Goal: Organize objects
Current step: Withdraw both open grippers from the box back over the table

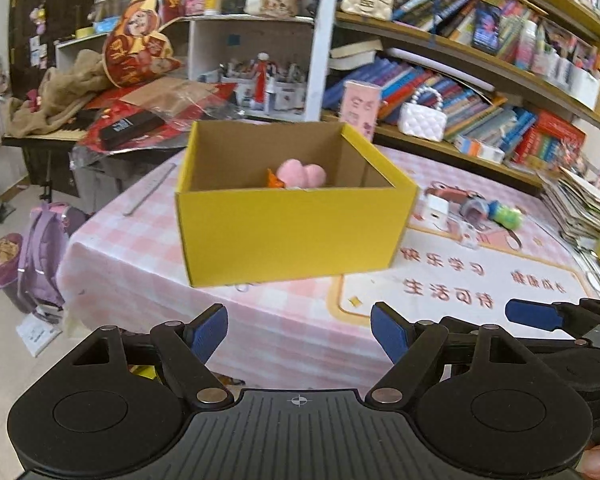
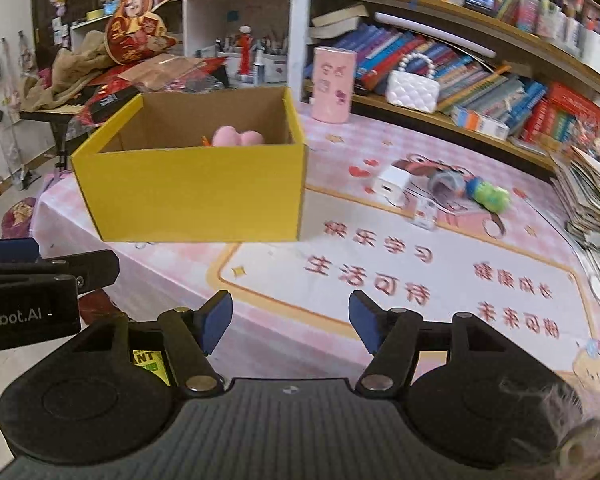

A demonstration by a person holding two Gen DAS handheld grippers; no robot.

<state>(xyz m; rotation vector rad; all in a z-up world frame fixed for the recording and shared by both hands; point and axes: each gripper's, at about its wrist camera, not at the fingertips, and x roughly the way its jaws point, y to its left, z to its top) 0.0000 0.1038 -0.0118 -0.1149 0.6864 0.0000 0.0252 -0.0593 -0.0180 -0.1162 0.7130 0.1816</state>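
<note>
- Yellow box [image 1: 291, 236] [image 2: 195, 196] sits open-topped on the desk [image 1: 300, 336] [image 2: 340, 216], toward its left edge.
- Inside the box: pink plush [image 1: 303, 174] [image 2: 237, 137] against the near wall, something orange [image 1: 275, 180] just left of it, mostly hidden.
- Loose items right of the box, near but apart from it: white charger [image 1: 436, 209] [image 2: 392, 185], grey tape roll [image 1: 474, 209] [image 2: 446, 184], green-and-blue toy [image 1: 506, 216] [image 2: 490, 196] touching the roll, small white cube [image 2: 426, 216] in front of them.
- Pink can [image 1: 360, 108] [image 2: 334, 85] stands upright behind the box's right rear corner.
- Left gripper [image 1: 300, 332]: fingers apart, nothing between them, held off the desk's near edge and aimed at the box.
- Right gripper [image 2: 289, 320]: fingers apart, nothing between them, over the desk's near edge, box ahead and to the left.
- The two grippers are side by side; each shows at the edge of the other's view.
- Desk has a pink checked cloth with a printed mat [image 2: 400, 280].
- Bookshelves [image 1: 480, 80] [image 2: 480, 64] behind the desk, white quilted bag [image 1: 422, 120] [image 2: 412, 90] on the lower one.
- Purple backpack [image 1: 43, 256] on the floor to the left.
</note>
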